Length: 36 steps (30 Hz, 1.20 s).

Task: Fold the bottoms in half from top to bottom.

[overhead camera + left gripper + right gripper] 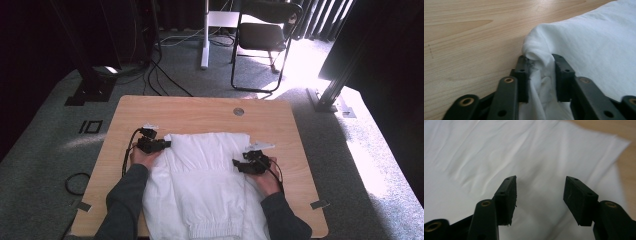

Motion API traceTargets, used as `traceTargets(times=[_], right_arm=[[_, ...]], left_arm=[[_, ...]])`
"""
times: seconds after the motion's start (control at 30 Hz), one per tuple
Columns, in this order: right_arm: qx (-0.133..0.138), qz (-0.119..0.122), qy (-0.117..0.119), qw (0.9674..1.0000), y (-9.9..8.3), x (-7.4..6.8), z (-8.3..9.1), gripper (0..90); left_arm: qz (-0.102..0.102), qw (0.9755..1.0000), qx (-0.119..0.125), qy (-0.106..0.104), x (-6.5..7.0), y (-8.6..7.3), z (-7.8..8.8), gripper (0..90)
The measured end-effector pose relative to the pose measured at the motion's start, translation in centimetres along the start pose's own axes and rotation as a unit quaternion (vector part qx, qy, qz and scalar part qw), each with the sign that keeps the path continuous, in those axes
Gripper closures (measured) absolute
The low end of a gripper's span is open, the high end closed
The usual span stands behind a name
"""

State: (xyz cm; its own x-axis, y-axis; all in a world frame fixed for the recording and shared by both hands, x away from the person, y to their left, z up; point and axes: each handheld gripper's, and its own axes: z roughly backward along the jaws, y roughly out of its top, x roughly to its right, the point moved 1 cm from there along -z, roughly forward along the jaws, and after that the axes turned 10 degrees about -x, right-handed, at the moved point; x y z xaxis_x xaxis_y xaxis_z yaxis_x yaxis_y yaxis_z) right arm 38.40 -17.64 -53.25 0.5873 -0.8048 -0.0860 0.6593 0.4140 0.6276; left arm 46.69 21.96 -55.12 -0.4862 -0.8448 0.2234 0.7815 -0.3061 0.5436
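A white garment [205, 175] lies spread on the wooden table [200, 110], a ribbed hem at its near end. At the cloth's left edge my left gripper [159, 145] is shut on a bunched fold of the white garment [541, 72]; both pads [524, 77] press the fabric. My right gripper [240, 166] hovers over the garment's right side, its jaws open. Between its pads [506, 200] there is a gap, with the flat white garment [499, 152] below.
Bare table surface runs along the far edge and both sides of the cloth. A round metal grommet [238, 111] sits near the far edge. A black folding chair [265, 40] and cables on the carpet stand beyond the table.
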Motion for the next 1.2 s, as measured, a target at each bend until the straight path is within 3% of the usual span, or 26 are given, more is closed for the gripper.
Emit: traceTargets(times=[0.03,0.1,0.2,0.23,0.4,0.43,0.5,0.57,0.77,0.8,0.83,0.9,0.97,1.0,1.03,1.07,1.1,1.2], right_arm=[[0.001,-0.005,-0.005,1.0,0.5,0.5,0.0,42.2],[0.013,-0.043,-0.012,0.9989,2.6,2.6,-0.3,40.6],[0.019,-0.063,-0.017,0.9977,3.6,3.9,-0.7,38.6],[0.021,-0.087,-0.019,0.9958,4.4,5.0,-1.4,36.9],[0.012,-0.121,-0.016,0.9924,5.4,6.6,-3.2,31.0],[0.004,-0.14,-0.016,0.99,5.7,7.2,-4.1,29.0],[0.002,-0.144,-0.019,0.9895,5.8,7.4,-4.5,27.9],[-0.022,-0.158,-0.024,0.9869,6.0,7.9,-5.7,25.4],[-0.043,-0.147,-0.042,0.9873,5.9,7.9,-6.5,24.4],[-0.047,-0.144,-0.043,0.9876,6.0,7.8,-6.5,28.1],[-0.055,-0.128,-0.037,0.9895,6.1,7.4,-6.4,38.7],[-0.059,-0.125,-0.039,0.9897,6.1,7.2,-6.4,42.7],[-0.071,-0.113,-0.021,0.9908,6.2,6.8,-6.2,65.9],[-0.071,-0.113,-0.021,0.9908,6.2,6.8,-6.2,65.9],[-0.078,-0.119,-0.011,0.9898,6.2,6.9,-6.2,77.7],[-0.078,-0.119,-0.011,0.9898,6.2,6.9,-6.2,77.7],[-0.074,-0.123,-0.007,0.9897,6.1,6.9,-6.0,83.1],[-0.062,-0.122,-0.006,0.9905,6.1,6.9,-5.5,84.3]], left_arm=[[-0.001,1.0,-0.001,0.001,0.0,0.0,0.0,72.7],[0.0,1.0,-0.001,0.0,0.0,0.0,0.0,74.6],[0.0,1.0,-0.001,-0.001,0.0,0.0,0.0,74.7],[0.001,1.0,0.0,-0.003,0.0,0.0,-0.1,74.6],[0.004,1.0,0.002,-0.005,0.0,0.0,-0.1,74.4],[0.003,1.0,0.002,-0.004,0.0,0.0,-0.1,74.4],[0.003,1.0,0.002,-0.004,0.0,0.0,-0.1,74.4],[0.003,1.0,0.002,-0.004,0.0,0.0,-0.1,74.3],[0.003,1.0,0.001,-0.001,0.1,0.0,-0.1,74.1],[0.004,1.0,0.002,0.0,0.1,0.0,-0.1,74.1],[0.007,1.0,0.002,0.002,0.2,0.0,-0.1,74.2],[0.006,1.0,0.0,0.004,0.3,0.1,-0.1,74.2],[0.006,0.9999,-0.001,0.009,0.5,0.1,-0.1,74.9],[0.006,0.9999,-0.001,0.009,0.5,0.1,-0.1,75.8],[0.006,0.9999,-0.002,0.01,0.6,0.1,0.0,77.5],[0.006,0.9999,-0.002,0.01,0.6,0.1,0.0,78.8],[0.0,0.9999,-0.003,0.015,0.8,0.2,0.3,80.1],[0.001,0.9999,0.003,0.011,0.9,0.3,0.8,81.2]])
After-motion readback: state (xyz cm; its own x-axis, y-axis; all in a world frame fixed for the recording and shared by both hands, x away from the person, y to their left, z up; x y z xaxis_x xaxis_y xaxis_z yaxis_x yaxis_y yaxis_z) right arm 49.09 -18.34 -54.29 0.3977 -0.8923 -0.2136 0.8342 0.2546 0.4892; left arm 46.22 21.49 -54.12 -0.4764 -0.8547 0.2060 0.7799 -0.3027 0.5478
